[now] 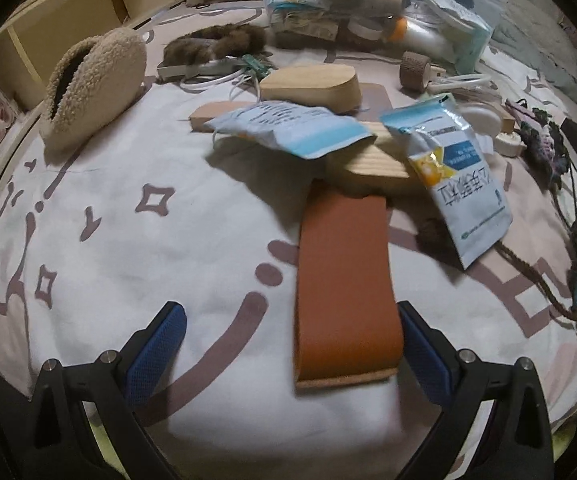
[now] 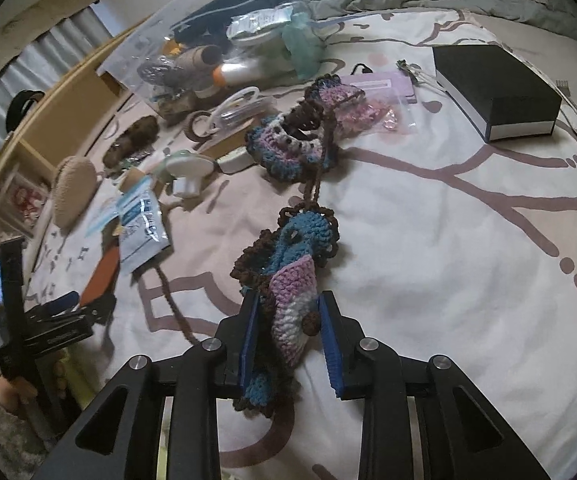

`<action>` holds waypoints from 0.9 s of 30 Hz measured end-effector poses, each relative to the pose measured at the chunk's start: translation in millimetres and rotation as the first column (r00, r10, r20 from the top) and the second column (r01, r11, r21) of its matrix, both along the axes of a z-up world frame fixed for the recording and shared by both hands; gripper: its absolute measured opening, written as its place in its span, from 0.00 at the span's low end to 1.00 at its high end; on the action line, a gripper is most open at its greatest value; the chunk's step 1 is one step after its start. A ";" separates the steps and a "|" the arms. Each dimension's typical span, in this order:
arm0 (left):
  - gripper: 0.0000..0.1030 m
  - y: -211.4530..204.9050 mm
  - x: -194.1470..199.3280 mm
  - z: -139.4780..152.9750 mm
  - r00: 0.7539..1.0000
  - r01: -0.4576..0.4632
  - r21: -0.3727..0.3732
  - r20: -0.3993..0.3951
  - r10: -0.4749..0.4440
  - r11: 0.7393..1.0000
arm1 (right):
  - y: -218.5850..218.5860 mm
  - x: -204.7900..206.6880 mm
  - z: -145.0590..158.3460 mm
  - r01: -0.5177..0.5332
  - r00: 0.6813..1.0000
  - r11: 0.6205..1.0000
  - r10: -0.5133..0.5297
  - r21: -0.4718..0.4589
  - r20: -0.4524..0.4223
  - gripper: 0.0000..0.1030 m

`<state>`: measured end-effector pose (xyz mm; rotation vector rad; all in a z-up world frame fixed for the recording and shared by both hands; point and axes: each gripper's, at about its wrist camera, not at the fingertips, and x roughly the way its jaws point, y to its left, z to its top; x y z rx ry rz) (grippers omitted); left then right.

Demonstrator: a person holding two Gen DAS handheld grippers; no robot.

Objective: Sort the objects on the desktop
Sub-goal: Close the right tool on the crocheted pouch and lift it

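My left gripper [image 1: 292,344] is open. An orange leather strip [image 1: 346,280] lies on the sheet between its fingers, close to the right pad [image 1: 424,356]. White sachets [image 1: 460,176] and wooden blocks [image 1: 312,86] lie beyond it. My right gripper [image 2: 288,332] is closed on a crocheted blue, purple and white piece [image 2: 292,280], joined by a brown yarn cord to a second crocheted piece [image 2: 292,144] farther away. The left gripper also shows in the right wrist view [image 2: 68,308].
A fuzzy beige pouch [image 1: 92,80] lies at the left. A clear bag of items [image 2: 228,48] sits at the back. A black box [image 2: 496,92] lies at the right. A small white fan [image 2: 188,172] and a brown tape roll [image 1: 414,72] lie among the clutter.
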<state>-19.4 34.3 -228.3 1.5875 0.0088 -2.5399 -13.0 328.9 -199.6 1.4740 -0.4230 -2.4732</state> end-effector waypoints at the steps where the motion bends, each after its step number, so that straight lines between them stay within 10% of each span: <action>1: 0.99 0.8 -1.6 -0.5 1.000 0.004 0.005 -0.004 -0.004 1.000 | 0.7 0.1 0.5 0.007 1.000 1.000 -0.007 -0.006 -0.003 0.29; 10: 0.94 7.6 -1.2 0.2 0.999 0.032 0.011 -0.022 -0.032 0.999 | 21.1 1.7 85.0 0.025 0.974 0.987 -0.060 -0.162 -0.217 0.27; 27: 0.88 5.4 0.8 4.6 0.998 0.049 0.069 -0.037 -0.046 0.996 | 15.2 12.7 262.8 -0.058 0.826 0.994 -0.003 -0.090 -0.563 0.27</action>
